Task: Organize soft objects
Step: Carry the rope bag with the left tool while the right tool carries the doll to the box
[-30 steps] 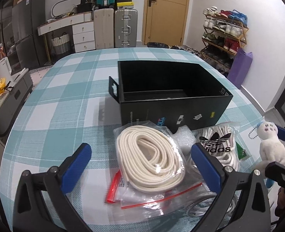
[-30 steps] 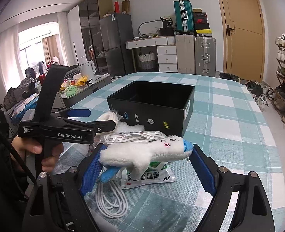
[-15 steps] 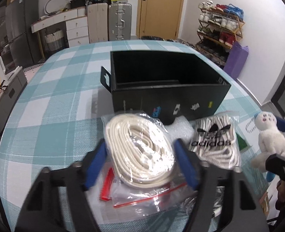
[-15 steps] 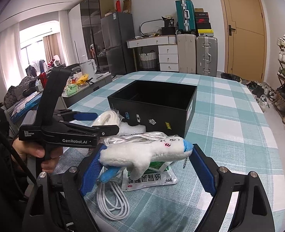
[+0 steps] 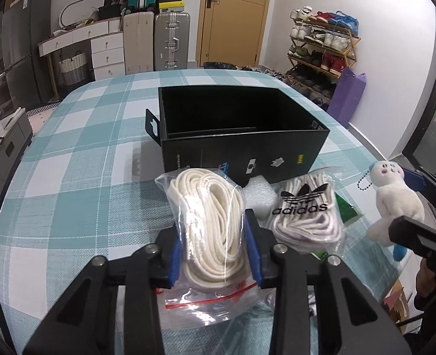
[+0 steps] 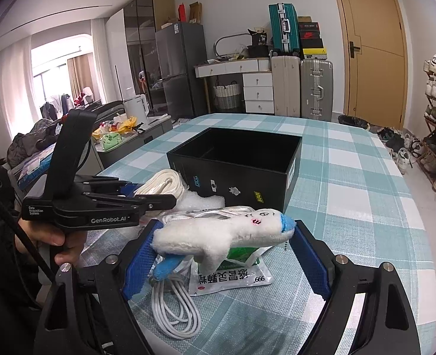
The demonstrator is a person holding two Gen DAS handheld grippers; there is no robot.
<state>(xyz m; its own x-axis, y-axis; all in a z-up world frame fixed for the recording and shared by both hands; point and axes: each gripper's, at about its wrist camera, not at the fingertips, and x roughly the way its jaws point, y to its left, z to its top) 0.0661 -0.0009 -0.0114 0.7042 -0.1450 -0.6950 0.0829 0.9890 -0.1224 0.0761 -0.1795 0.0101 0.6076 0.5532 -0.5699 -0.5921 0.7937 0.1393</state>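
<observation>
My left gripper (image 5: 215, 251) is shut on a clear zip bag of cream rope (image 5: 209, 222), squeezed between the blue pads just above the table. My right gripper (image 6: 223, 251) holds a white plush toy with blue tips (image 6: 220, 233) lying crosswise between its pads, above the table; the toy also shows in the left wrist view (image 5: 395, 201). An open black box (image 5: 241, 136) stands on the table behind the pile; it also shows in the right wrist view (image 6: 238, 165) and looks empty.
On the checked tablecloth (image 5: 70, 177) lie an adidas bag of laces (image 5: 303, 213), white foam (image 5: 259, 189), a green-and-white packet (image 6: 232, 275) and a coil of white cable (image 6: 173, 307). The table's right edge is close to the toy.
My left gripper moved forward around the rope bag and closed on it, pinching the coil narrow. The right gripper with the plush toy has barely moved.
</observation>
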